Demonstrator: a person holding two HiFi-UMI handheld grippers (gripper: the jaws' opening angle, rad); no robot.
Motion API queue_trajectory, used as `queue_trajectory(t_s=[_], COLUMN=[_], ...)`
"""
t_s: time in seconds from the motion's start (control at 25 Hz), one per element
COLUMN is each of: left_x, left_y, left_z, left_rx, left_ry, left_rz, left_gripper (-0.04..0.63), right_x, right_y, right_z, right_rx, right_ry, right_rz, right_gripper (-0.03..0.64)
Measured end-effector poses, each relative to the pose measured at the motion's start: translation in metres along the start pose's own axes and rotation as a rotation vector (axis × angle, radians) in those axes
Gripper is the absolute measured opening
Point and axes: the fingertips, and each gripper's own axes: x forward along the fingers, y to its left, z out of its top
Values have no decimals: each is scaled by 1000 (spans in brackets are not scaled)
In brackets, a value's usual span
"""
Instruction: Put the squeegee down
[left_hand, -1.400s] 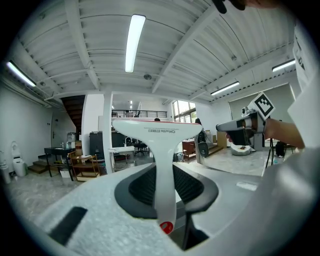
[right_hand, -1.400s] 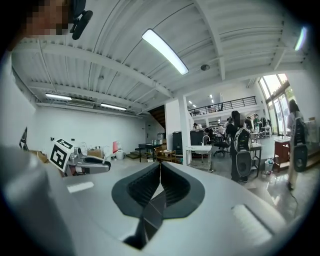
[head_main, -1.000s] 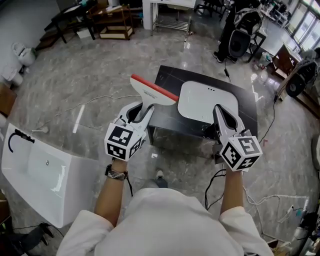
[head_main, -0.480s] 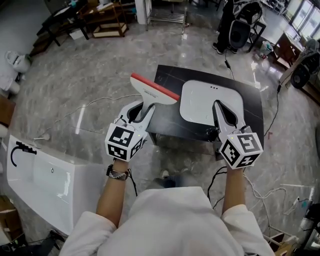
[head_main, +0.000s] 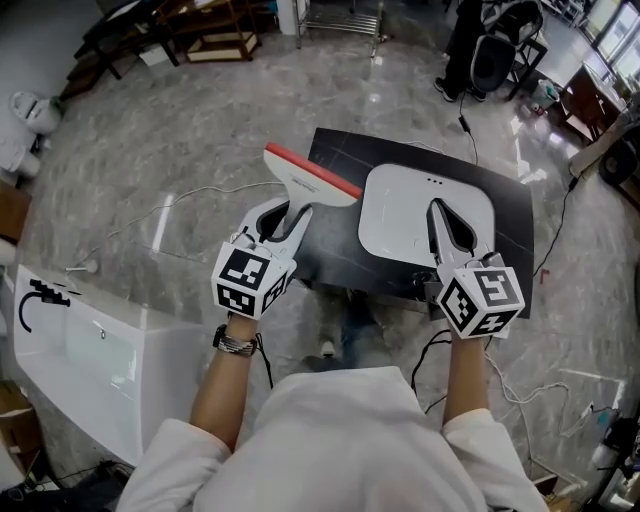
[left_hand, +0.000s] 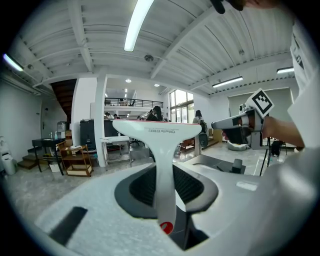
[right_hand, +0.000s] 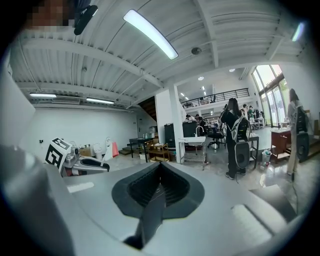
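- Centre frame, head view: you hold the white plastic squeegee (head_main: 305, 182), red rubber blade along its top edge, out in front of you in your left gripper (head_main: 284, 223).
- The left gripper's jaws stand partly apart and are clamped on the squeegee's slim handle. In the left gripper view the T-shaped head rises upright straight ahead of the pads.
- Your right gripper (head_main: 439, 214), at right of centre, has its jaws pressed together with nothing between them. It carries nothing.
- What has changed over the last second: the low black rectangular table (head_main: 338, 256) and the white rounded plastic tray (head_main: 398, 215) on it now sit a little lower and fuller in frame. Your right gripper reaches further over the tray. You appear to have stepped in.
- The grip on the squeegee has not changed, and its head still hangs in the air across the table's upper-left edge, half over the grey marble floor (head_main: 200, 130).
- The long white tub (head_main: 95, 355) at lower left stays out of play.
- Judged from this, you have closed on the table but the set-down is not begun. The tool still needs lowering onto a surface before the jaws let go.
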Motion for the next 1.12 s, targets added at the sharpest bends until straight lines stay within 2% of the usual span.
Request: queue_trajectory(t_s=[0.64,0.92,1.12], left_x=[156,210,238], left_y=[63,84,90], left_z=[-47,-80,-102], left_rx=[-54,-54,-53], left_ry=[147,229,289], left_rz=[-37,-71,-90], left_gripper=[91,91,91], right_x=[104,131,142], right_y=[-83,-102,-106], right_z=[-36,-64,-78], right_rx=[100,121,123], right_ry=[92,151,183], right_rz=[-21,-52,-23], right_gripper=[-9,-9,-9])
